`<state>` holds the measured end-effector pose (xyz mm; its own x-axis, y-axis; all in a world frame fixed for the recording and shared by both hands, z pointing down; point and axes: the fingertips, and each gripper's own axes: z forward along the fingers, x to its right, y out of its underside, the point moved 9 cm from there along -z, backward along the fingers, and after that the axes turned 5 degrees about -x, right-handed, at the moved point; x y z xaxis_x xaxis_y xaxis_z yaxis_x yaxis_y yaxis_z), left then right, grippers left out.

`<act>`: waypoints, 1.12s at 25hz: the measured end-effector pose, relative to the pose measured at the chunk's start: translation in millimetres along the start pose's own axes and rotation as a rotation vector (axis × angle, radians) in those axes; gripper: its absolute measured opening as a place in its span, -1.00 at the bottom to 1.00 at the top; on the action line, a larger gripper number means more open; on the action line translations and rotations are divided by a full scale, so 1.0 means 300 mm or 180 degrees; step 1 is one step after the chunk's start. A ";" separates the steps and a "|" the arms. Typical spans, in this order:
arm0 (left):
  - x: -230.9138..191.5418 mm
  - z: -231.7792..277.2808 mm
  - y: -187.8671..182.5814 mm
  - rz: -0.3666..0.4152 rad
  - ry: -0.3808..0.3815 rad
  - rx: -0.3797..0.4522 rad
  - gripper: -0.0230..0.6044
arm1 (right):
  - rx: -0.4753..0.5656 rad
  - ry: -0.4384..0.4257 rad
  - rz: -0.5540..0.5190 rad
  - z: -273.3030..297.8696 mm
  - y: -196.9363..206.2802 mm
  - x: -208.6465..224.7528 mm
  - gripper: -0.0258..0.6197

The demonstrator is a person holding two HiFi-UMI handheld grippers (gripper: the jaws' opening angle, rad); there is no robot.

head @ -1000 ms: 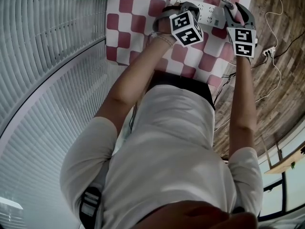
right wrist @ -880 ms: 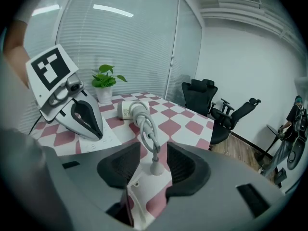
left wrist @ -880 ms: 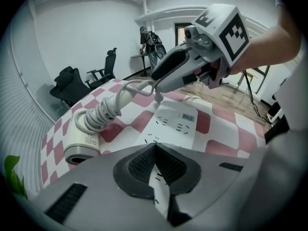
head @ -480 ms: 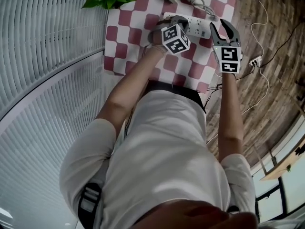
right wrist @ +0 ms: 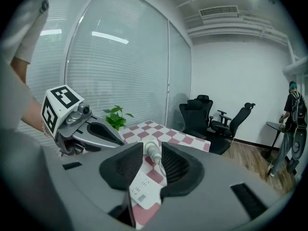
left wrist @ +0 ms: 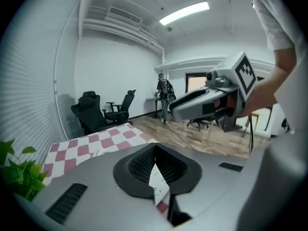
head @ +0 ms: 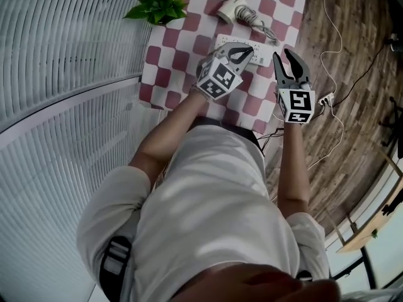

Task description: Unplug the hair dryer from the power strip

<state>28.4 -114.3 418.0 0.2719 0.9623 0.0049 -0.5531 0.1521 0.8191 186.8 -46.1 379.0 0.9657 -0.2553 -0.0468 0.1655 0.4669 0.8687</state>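
A white power strip [head: 242, 43] lies on the red-and-white checked tablecloth [head: 176, 49]. Beyond it rests the white hair dryer [head: 230, 8]; its cord [head: 264, 31] runs toward the strip's right end, and I cannot tell whether the plug sits in a socket. My left gripper [head: 238, 53] hovers over the strip [left wrist: 158, 186], shut, fingertips touching with nothing between them. My right gripper [head: 289, 63] hangs in the air off the strip's right end. Its jaws are apart and closing on nothing; through the gap [right wrist: 152, 145] I see the dryer [right wrist: 153, 154] and the strip [right wrist: 141, 189] far below.
A potted plant [head: 157, 8] stands at the table's far left corner, beside slatted blinds [head: 63, 74]. Right of the table, white cables and a small plug block [head: 324, 99] lie on the wood floor. Office chairs [right wrist: 211, 121] and a standing person [left wrist: 165, 93] are farther off.
Both grippers have lifted off the power strip and drawn back toward me. The right gripper's jaws stand narrower. The hair dryer and plant have come fully into view.
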 end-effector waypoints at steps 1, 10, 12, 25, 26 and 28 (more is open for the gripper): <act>0.005 -0.031 -0.021 -0.0110 0.0013 0.0108 -0.83 | 0.0052 -0.0018 0.0024 -0.020 -0.021 -0.011 -0.50; 0.056 -0.308 -0.204 -0.0597 0.0037 0.0792 -0.83 | 0.0511 -0.0193 0.0218 -0.216 -0.207 -0.113 -0.69; 0.060 -0.359 -0.239 -0.0644 0.0037 0.0921 -0.83 | 0.0601 -0.0235 0.0198 -0.255 -0.250 -0.135 -0.71; 0.212 -0.628 -0.397 -0.0360 0.0103 0.1462 -0.83 | 0.0832 -0.0529 0.0115 -0.466 -0.431 -0.262 -0.77; 0.220 -0.646 -0.406 -0.0289 0.0086 0.1471 -0.83 | 0.0835 -0.0531 0.0086 -0.480 -0.439 -0.272 -0.78; 0.233 -0.683 -0.422 -0.0233 0.0056 0.1533 -0.83 | 0.0858 -0.0531 0.0028 -0.509 -0.454 -0.294 -0.78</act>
<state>-43.9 -19.9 197.2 0.2807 0.9573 -0.0689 -0.1047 0.1020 0.9893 109.5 42.0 189.5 0.9170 -0.3981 0.0236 0.0767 0.2341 0.9692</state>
